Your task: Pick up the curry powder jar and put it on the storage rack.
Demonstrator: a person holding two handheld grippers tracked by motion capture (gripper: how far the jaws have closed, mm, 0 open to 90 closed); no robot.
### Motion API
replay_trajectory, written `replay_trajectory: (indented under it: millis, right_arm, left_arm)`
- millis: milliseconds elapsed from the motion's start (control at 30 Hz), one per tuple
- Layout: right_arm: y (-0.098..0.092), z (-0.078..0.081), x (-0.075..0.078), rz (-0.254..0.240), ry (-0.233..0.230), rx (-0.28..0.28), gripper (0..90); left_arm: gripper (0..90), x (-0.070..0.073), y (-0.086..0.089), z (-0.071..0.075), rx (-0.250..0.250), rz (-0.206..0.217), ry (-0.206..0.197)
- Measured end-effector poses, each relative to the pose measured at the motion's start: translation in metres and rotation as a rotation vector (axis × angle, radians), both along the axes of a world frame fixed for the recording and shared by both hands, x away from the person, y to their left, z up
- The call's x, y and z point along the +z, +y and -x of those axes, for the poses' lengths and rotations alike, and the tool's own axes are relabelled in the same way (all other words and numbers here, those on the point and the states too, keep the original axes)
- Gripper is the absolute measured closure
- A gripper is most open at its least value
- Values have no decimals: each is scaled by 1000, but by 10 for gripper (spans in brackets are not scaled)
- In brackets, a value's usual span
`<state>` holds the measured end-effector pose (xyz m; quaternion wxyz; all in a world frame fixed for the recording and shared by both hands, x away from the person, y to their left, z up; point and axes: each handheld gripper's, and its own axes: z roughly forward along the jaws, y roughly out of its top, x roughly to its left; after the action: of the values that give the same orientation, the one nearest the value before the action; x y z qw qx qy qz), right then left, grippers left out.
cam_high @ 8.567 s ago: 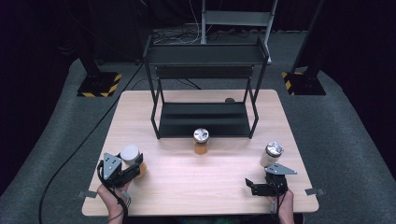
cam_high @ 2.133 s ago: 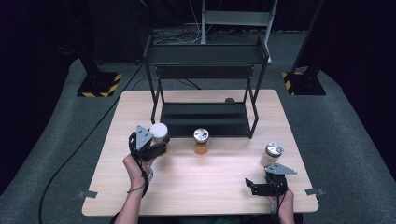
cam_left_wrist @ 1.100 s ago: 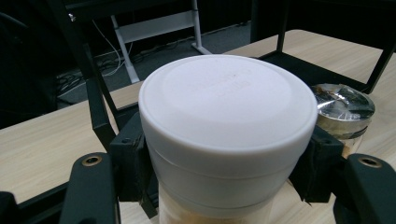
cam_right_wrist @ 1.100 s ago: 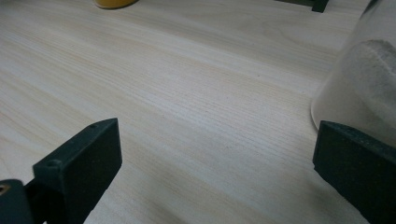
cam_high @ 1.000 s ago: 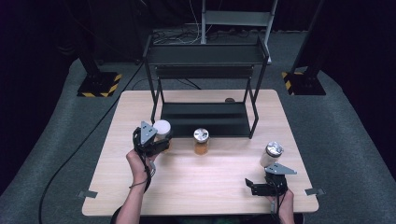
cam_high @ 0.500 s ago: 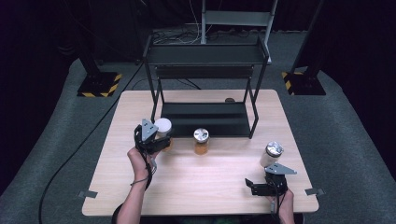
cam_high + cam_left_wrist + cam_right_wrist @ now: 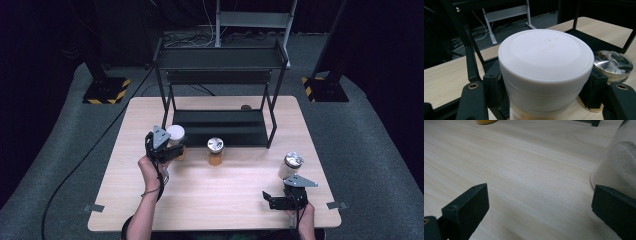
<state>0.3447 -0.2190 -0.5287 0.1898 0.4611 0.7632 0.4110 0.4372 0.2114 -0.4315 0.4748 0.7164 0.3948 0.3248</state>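
Note:
My left gripper [image 7: 172, 151] is shut on a white-lidded jar [image 7: 176, 135], its black jaws clamped on the jar just under the lid [image 7: 546, 56]. It holds the jar near the front left leg of the black two-tier shelf [image 7: 220, 95]. Just to the right stands a jar of amber contents with a silver lid [image 7: 215, 150], seen beside the held jar as a shiny lid [image 7: 613, 64]. My right gripper [image 7: 279, 200] rests open near the table's front right edge, bare wood between its jaws [image 7: 536, 205]. A silver-lidded jar with pale contents [image 7: 290, 165] stands just beyond it [image 7: 619, 167].
The wooden table [image 7: 220, 190] has bare room in the middle and at the front left. The shelf's lower tray [image 7: 220, 125] lies on the table's far half. A small dark round object [image 7: 245, 107] sits behind the shelf. Cables trail off the left side.
My left gripper has carried the white-lidded jar from the front left corner up toward the shelf's left leg, with little motion in the last second. The right gripper stayed still.

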Motion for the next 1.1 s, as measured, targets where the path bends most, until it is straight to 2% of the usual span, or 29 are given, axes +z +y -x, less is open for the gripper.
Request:
replay_trajectory:
  millis: [1100]
  right_arm:
    - [0,0,0,0,-1,-3,4]
  left_arm:
    - [339,-1,-8,-17,-2,-15,7]
